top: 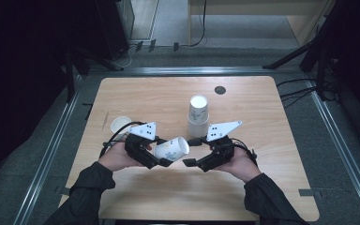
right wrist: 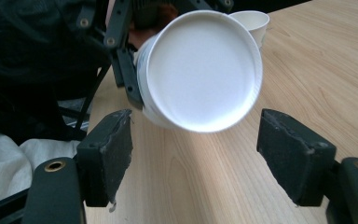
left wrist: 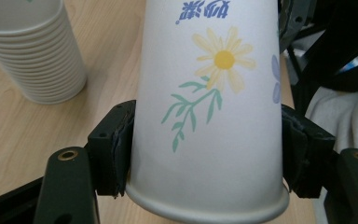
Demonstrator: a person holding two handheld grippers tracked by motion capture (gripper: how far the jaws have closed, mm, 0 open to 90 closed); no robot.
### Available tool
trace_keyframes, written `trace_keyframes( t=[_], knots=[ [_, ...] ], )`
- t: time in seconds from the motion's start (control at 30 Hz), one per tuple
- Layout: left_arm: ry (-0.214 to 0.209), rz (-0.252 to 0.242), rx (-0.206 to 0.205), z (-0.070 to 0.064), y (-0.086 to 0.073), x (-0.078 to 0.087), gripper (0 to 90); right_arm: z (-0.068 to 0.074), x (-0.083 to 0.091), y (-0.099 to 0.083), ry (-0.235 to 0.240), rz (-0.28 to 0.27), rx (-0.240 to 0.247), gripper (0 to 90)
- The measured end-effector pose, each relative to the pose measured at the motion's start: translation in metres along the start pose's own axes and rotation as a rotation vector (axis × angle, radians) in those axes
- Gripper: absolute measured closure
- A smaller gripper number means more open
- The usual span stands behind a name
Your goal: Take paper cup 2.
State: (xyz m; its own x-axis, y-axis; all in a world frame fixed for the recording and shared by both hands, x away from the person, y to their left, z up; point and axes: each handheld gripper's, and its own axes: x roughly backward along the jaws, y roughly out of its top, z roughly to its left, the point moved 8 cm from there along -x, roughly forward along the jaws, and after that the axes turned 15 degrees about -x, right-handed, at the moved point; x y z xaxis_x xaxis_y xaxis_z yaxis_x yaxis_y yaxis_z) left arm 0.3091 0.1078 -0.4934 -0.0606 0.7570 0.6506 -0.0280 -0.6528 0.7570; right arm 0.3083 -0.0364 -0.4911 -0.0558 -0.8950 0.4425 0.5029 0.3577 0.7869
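While gripped: one cup point(top: 171, 149), one stack point(top: 198, 116).

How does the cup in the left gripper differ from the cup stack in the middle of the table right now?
The held cup is a single cup tipped on its side, bottom toward the right gripper; the cup stack is many nested cups standing on the table. The held cup is clamped between the left gripper's jaws; nothing touches the stack. Both are white paper with printed markings.
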Motion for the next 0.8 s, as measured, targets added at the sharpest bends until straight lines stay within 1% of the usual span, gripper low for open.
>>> trace_keyframes(
  t=[0.03, 0.07, 0.1, 0.13, 0.17, 0.2, 0.27, 0.3, 0.33, 0.37, 0.4, 0.43, 0.47, 0.5, 0.57, 0.63, 0.8],
  knots=[
    [-0.012, 0.013, -0.003, 0.001, 0.002, 0.003, 29.9, 0.000, 0.001, 0.000, -0.003, 0.000, 0.004, 26.8],
    [-0.012, 0.013, -0.003, 0.001, 0.002, 0.003, 29.9, -0.001, 0.002, -0.001, -0.005, 0.002, 0.005, 26.8],
    [-0.011, 0.030, -0.017, 0.003, 0.006, 0.007, 29.9, -0.001, 0.002, -0.002, -0.008, 0.004, 0.005, 26.8],
    [-0.020, 0.050, -0.021, 0.004, 0.008, 0.009, 29.8, -0.001, 0.002, -0.002, -0.009, 0.002, 0.006, 26.9],
    [-0.010, 0.074, -0.033, 0.006, 0.010, 0.010, 29.8, -0.001, 0.003, -0.001, -0.010, 0.001, 0.008, 26.8],
    [-0.013, 0.102, -0.039, 0.008, 0.010, 0.011, 29.8, -0.001, 0.003, -0.001, -0.013, -0.003, 0.012, 26.8],
    [-0.004, 0.143, -0.057, 0.011, 0.012, 0.012, 29.7, -0.001, 0.003, -0.001, -0.014, -0.005, 0.011, 26.8],
    [-0.014, 0.170, -0.059, 0.011, 0.013, 0.012, 29.8, -0.002, 0.003, -0.001, -0.018, -0.008, 0.014, 26.8],
    [-0.014, 0.197, -0.064, 0.012, 0.013, 0.012, 29.6, -0.002, 0.004, -0.001, -0.021, -0.005, 0.012, 26.8],
    [-0.014, 0.197, -0.064, 0.012, 0.013, 0.012, 29.6, -0.003, 0.004, -0.001, -0.024, -0.005, 0.012, 26.8],
    [-0.023, 0.254, -0.079, 0.012, 0.014, 0.012, 29.5, -0.004, 0.003, -0.001, -0.030, -0.004, 0.011, 26.9],
    [-0.025, 0.263, -0.091, 0.012, 0.015, 0.012, 29.5, -0.004, 0.003, -0.002, -0.032, -0.002, 0.010, 26.8],
    [-0.033, 0.261, -0.084, 0.011, 0.016, 0.011, 29.5, -0.005, 0.003, -0.002, -0.033, -0.003, 0.012, 26.8],
    [-0.037, 0.261, -0.095, 0.011, 0.016, 0.011, 29.4, -0.005, 0.002, -0.002, -0.033, -0.004, 0.011, 26.8],
    [-0.041, 0.264, -0.095, 0.010, 0.015, 0.010, 29.5, -0.005, 0.001, -0.003, -0.035, 0.002, 0.013, 26.9],
    [-0.046, 0.305, -0.101, 0.009, 0.010, 0.006, 29.4, -0.005, 0.000, -0.003, -0.036, 0.006, 0.019, 26.8],
    [-0.065, 0.347, -0.113, 0.006, 0.003, -0.002, 29.4, -0.006, -0.005, -0.006, -0.038, 0.025, 0.032, 26.8]
  ],
)
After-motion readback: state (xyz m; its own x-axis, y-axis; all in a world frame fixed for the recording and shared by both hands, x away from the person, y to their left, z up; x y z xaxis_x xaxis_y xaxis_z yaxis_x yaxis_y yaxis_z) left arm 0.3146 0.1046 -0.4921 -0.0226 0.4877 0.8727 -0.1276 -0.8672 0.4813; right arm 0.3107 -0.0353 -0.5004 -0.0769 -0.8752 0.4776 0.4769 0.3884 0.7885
